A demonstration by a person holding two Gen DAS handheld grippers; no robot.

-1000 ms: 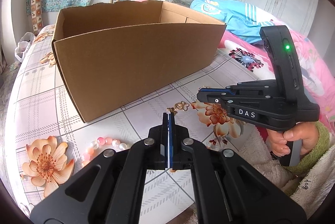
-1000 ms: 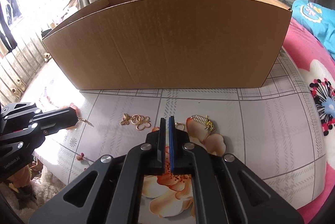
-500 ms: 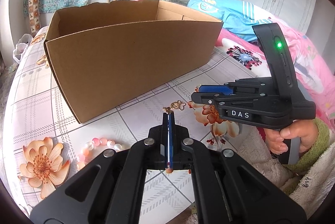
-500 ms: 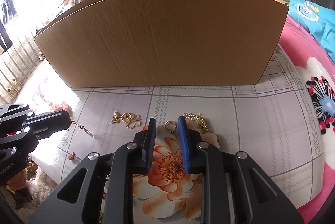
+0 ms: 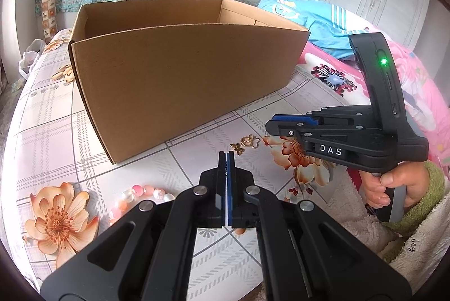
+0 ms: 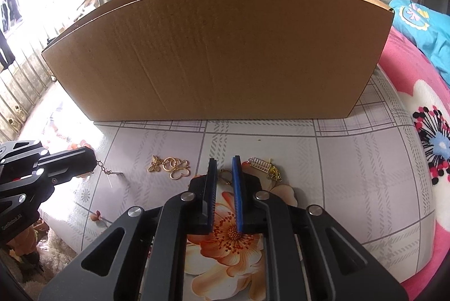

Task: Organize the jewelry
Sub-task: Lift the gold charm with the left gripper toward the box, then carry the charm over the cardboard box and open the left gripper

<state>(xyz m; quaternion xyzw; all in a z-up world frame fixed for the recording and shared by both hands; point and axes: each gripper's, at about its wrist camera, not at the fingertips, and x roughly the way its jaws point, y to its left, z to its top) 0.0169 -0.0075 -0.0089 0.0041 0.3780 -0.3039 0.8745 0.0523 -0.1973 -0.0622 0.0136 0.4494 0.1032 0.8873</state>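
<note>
The right gripper [image 6: 225, 163] is tilting down toward the flowered tablecloth [image 6: 351, 188], its jaws narrowly apart and just closing around a small gold ring [image 6: 224, 174], seemingly not yet pinched. The left gripper [image 5: 226, 153] is angling downward, jaws together on a thin chain [image 6: 105, 170] dangling from its tip. A butterfly charm [image 6: 170, 166] is lying between them, before the cardboard box [image 6: 225, 53].

The box [image 6: 219, 53] is matt brown cardboard with a rough torn rim. The butterfly charm [image 6: 170, 167] is shiny gold metal. The cloth [image 6: 351, 174] under them looks smooth and printed.
</note>
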